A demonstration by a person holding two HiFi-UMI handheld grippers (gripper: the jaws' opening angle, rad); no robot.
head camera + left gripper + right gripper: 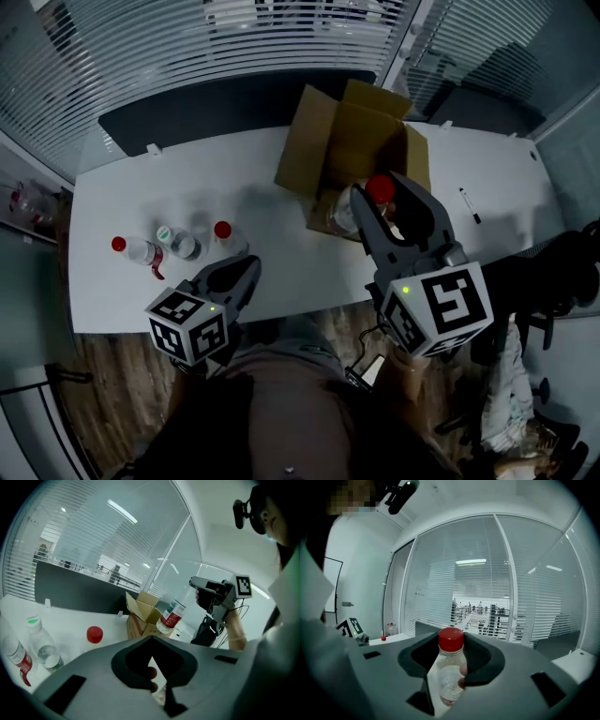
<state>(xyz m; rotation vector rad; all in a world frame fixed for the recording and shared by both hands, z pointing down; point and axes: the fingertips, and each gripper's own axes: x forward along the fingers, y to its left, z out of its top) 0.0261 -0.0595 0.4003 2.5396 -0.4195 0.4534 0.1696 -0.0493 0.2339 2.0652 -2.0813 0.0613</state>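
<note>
My right gripper (386, 202) is shut on a clear plastic bottle (349, 212) with a red cap (379, 189), held in the air over an open cardboard box (349, 150). In the right gripper view the bottle (449, 672) stands upright between the jaws. My left gripper (244, 274) hangs at the table's front edge with its jaws together and nothing in them. It is nearest a red-capped bottle (227, 240). A green-capped bottle (178, 242) and another red-capped one (135, 250) lie further left. The left gripper view shows the held bottle (169, 616) above the box (142, 617).
The white table (262, 187) runs to a dark panel and window blinds at the back. A black pen (470, 204) lies at the right. A dark office chair (548, 281) stands off the table's right end. The wooden floor (103, 394) lies below the front edge.
</note>
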